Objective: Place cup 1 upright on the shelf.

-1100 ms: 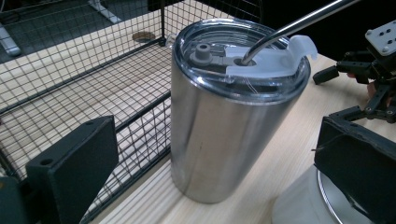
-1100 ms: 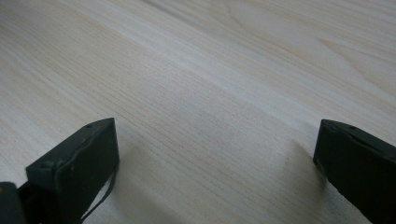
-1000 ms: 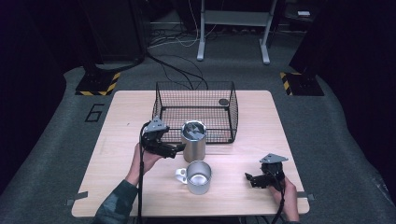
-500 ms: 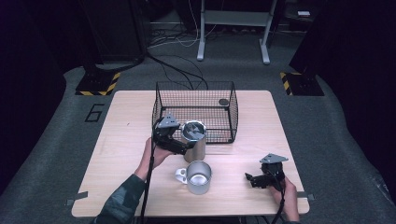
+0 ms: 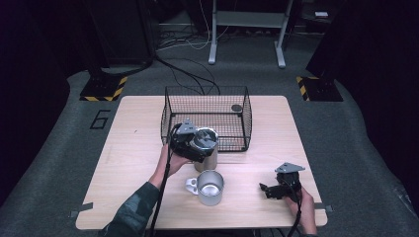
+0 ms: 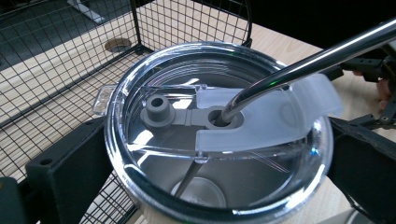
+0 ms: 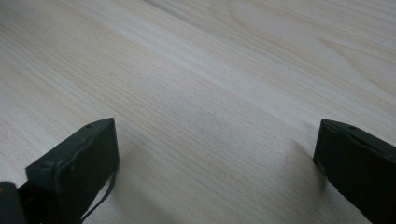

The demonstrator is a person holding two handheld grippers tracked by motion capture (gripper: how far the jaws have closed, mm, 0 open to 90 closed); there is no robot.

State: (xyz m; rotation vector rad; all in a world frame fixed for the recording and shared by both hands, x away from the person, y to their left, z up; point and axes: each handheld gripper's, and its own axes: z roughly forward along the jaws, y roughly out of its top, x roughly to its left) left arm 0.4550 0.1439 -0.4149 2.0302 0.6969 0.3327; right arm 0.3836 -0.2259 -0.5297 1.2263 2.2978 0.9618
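A steel tumbler (image 5: 207, 159) with a clear lid (image 6: 261, 116) and a metal straw (image 6: 317, 58) stands just in front of the wire basket (image 5: 207, 90). My left gripper (image 5: 195, 143) is at the tumbler's top, and its two black jaws press the lid's rim from opposite sides (image 6: 215, 149). A steel mug (image 5: 210, 187) with a handle stands nearer the front edge. My right gripper (image 5: 267, 190) rests low at the front right of the table, open, with bare wood between its jaws (image 7: 219, 140).
The black wire basket holds a small dark round thing (image 5: 236, 107) at its back right corner. The wooden table (image 5: 133, 148) has bare wood to the left and right of the basket. Cables and stand legs lie on the floor beyond the table.
My left gripper has moved right from beside the tumbler up onto its lid and closed on the rim. The right gripper, mug and tumbler have stayed put.
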